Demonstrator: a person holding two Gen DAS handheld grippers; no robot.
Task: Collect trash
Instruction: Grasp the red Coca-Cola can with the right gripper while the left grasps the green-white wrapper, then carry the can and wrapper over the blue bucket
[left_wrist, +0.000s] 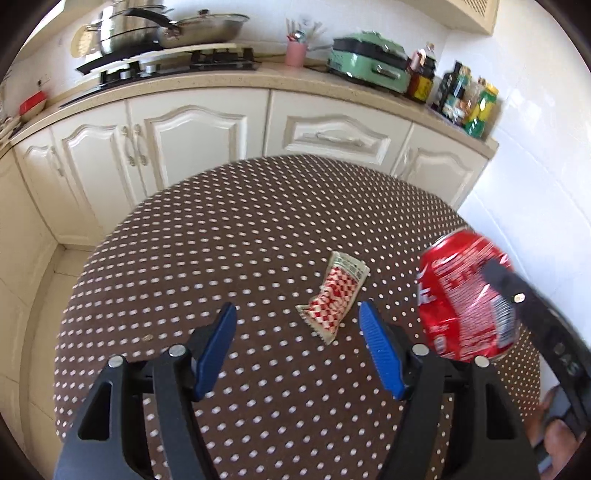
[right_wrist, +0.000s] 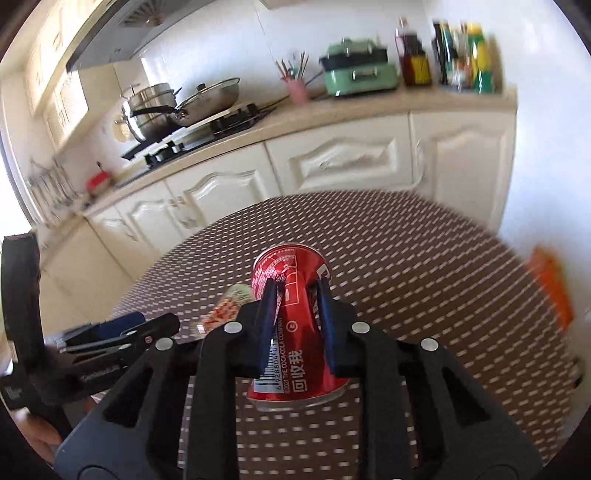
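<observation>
The right claw (right_wrist: 295, 284) is clenched on a red can (right_wrist: 295, 325), its two dark fingers pressing the dented sides. The right wrist view shows the can end-on, printed text and barcode near the camera, its far rim raised above the dotted desk (right_wrist: 424, 266). It also shows an orange thing (right_wrist: 550, 284) at the desk's right edge, blurred past telling, which the left view does not.

The left wrist view shows the can (left_wrist: 461, 299) from the side, at the right, with one black finger of the right claw across it. The left claw (left_wrist: 297, 314) is released, blue pads wide apart above the desk (left_wrist: 258, 221). A crumpled red-and-white checked wrapper (left_wrist: 334, 295) lies flat on the desk just beyond the claw, nearer its right pad, and apart from the can. In the right view only a scrap of the wrapper (right_wrist: 225, 308) shows, left of the can, with the left claw at the near left edge.

Both views show the kitchen counter beyond.
</observation>
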